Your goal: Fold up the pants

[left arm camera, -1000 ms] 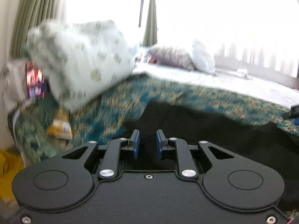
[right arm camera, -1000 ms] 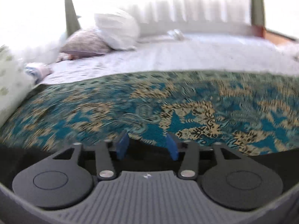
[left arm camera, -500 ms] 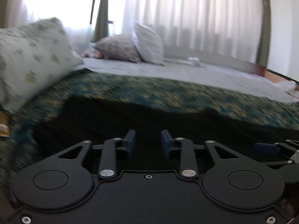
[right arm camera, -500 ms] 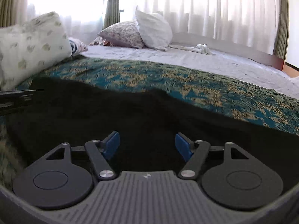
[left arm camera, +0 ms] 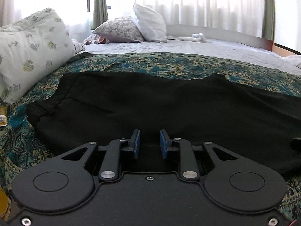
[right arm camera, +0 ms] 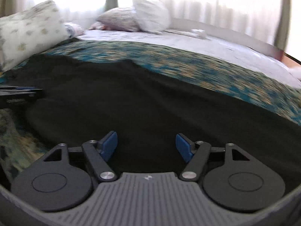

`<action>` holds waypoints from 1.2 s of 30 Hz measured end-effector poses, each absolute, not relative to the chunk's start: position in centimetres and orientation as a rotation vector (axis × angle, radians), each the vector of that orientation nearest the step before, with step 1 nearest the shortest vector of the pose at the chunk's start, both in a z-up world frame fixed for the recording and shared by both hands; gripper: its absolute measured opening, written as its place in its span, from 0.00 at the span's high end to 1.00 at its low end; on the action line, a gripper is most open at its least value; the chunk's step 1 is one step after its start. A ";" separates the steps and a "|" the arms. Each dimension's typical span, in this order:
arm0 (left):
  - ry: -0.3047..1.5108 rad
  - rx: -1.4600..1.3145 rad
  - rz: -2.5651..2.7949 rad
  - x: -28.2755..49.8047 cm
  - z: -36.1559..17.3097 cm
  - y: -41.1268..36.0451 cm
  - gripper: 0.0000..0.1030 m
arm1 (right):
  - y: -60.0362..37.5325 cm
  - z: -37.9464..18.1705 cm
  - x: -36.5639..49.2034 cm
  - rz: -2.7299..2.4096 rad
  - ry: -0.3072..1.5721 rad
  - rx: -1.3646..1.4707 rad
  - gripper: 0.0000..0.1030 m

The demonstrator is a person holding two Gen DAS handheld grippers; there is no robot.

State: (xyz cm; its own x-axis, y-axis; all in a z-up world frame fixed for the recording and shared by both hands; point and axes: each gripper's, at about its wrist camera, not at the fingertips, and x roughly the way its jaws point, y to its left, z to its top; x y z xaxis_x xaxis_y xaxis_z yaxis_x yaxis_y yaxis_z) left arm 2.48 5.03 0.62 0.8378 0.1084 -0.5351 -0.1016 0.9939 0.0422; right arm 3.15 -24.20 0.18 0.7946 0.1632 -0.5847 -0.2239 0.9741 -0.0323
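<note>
Black pants (left arm camera: 150, 98) lie spread flat across the teal patterned bedspread (left arm camera: 169, 64), with the waistband (left arm camera: 62, 94) at the left. My left gripper (left arm camera: 149, 133) hovers over the near edge of the pants. Its blue pads stand a narrow gap apart with nothing between them. My right gripper (right arm camera: 145, 135) hangs over the black cloth (right arm camera: 131, 98) further right. Its jaws are spread wide and empty. In the right wrist view the left gripper (right arm camera: 20, 92) shows at the left edge, over the waist end.
A big floral pillow (left arm camera: 28, 56) leans at the left beside the waistband. Two more pillows (left arm camera: 131, 28) sit at the back on a white sheet (left arm camera: 207, 47). A small white bundle (left arm camera: 199, 36) lies near the far rail. A yellow packet (left arm camera: 2, 114) pokes in at the left edge.
Both views swung from the pillow and bare bedspread onto the pants and dropped closer to them. The right jaws spread wider. The left jaws kept their narrow gap.
</note>
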 end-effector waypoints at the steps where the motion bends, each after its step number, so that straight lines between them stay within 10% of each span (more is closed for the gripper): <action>1: 0.570 0.010 0.116 2.7 0.8 5.5 0.77 | -25.8 0.1 3.0 0.171 0.620 -0.098 0.23; 22: 0.584 0.054 0.174 3.8 0.8 4.8 0.77 | -55.8 -0.9 -2.1 -0.589 0.546 0.165 0.24; 32: 0.578 0.050 0.199 4.0 0.7 4.9 0.73 | -58.5 0.9 -9.5 -0.722 0.205 0.324 0.28; 36: 0.580 0.064 0.194 3.9 0.8 5.0 0.72 | -59.5 -0.5 -10.4 -0.733 0.287 0.396 0.55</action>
State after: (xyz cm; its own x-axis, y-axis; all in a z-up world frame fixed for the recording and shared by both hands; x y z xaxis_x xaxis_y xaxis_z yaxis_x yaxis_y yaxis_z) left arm 3.95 4.97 0.82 0.8186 0.2004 -0.5383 -0.1642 0.9797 0.1150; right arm -10.44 -59.54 -0.49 0.7094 -0.5889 -0.3873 0.6953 0.6745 0.2481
